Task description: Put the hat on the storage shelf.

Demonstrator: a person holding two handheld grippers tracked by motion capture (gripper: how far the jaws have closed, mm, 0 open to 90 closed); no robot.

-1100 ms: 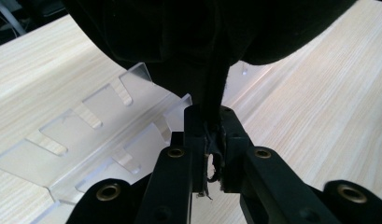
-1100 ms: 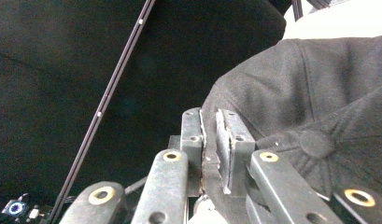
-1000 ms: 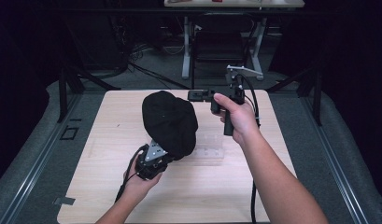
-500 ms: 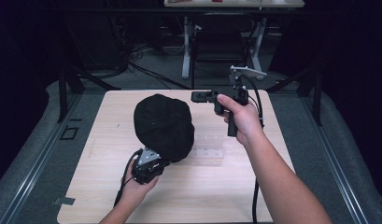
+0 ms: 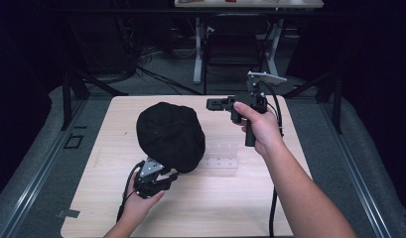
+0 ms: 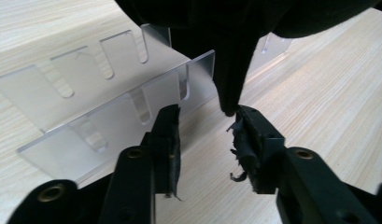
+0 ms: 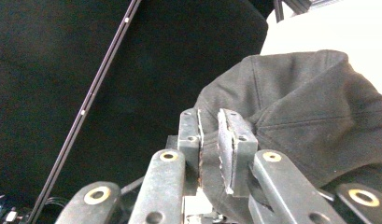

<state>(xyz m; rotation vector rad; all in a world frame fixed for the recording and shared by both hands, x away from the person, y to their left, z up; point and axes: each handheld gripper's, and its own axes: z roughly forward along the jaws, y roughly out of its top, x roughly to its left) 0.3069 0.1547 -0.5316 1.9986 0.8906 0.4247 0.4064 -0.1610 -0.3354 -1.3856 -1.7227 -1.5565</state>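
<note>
**Black cap over clear rack, tongs on either side**

A black cap (image 5: 170,135) sits on the wooden bench (image 5: 240,198), covering part of a clear slotted acrylic rack (image 5: 221,157) beside it. The left tongs (image 5: 168,177) are spread apart at the cap's near edge, a fold of fabric hanging just between them. The right tongs (image 5: 213,104), raised beyond the cap, are nearly together, gripping nothing.
</note>
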